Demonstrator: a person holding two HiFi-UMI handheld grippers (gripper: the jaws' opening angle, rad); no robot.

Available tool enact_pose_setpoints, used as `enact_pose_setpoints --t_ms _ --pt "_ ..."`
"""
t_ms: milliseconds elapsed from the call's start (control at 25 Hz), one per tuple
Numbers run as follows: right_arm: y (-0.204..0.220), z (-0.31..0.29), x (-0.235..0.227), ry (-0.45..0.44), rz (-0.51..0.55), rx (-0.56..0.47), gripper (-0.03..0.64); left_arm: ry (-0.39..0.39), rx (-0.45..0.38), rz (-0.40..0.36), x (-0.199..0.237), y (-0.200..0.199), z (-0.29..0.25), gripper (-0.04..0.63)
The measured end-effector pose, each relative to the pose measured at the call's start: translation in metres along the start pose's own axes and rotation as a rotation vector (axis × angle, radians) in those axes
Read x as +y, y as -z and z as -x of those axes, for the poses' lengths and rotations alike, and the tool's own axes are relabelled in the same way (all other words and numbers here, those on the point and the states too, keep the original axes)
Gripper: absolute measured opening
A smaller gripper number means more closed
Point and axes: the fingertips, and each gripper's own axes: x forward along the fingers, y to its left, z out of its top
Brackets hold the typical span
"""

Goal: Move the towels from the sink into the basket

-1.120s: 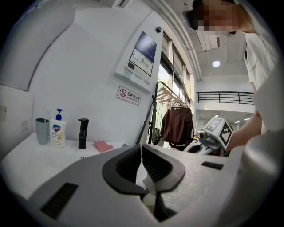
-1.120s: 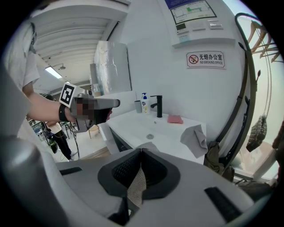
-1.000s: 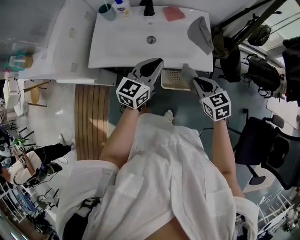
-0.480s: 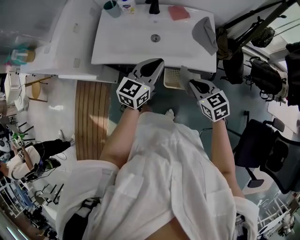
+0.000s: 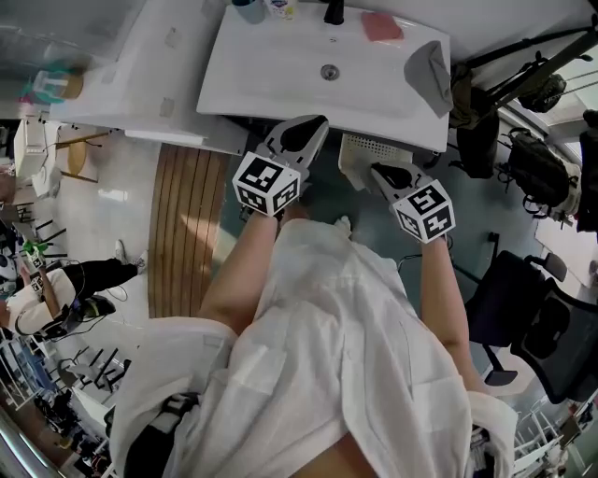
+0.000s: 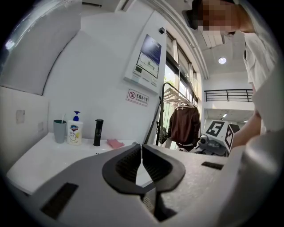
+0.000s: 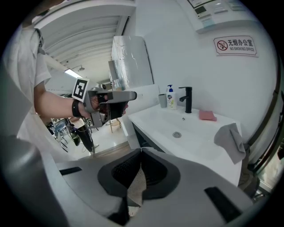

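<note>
Grey towel (image 5: 428, 73) draped over sink (image 5: 280, 75) rim, pink towel (image 5: 381, 25) behind, pale towel (image 5: 352, 171) at basket (image 5: 378, 149)

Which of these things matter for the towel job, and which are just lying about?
Part of the job: white washbasin sink, pink folded towel, grey draped towel, beige towel in the shut right gripper, white perforated plastic basket.
Just lying about: white soap pump bottle, teal cup, black tap, black office chair.
</note>
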Motion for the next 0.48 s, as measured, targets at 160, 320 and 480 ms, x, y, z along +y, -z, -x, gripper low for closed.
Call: enact_pose_setpoints --t_ms 160,320,480 --pt "0.007 -0.009 -0.004 0.01 -0.004 0.017 0.031 -0.01 0.002 0.005 0.004 0.002 0.004 0.015" --pt "0.02 -0.021 -0.014 0.014 0.0 0.063 0.031 -0.012 0.015 0.01 0.007 0.01 0.004 0.015" --pt "0.033 -0.033 -0.031 0.044 -0.003 0.113 0.031 -0.011 0.026 0.02 0.012 0.016 0.003 0.015"
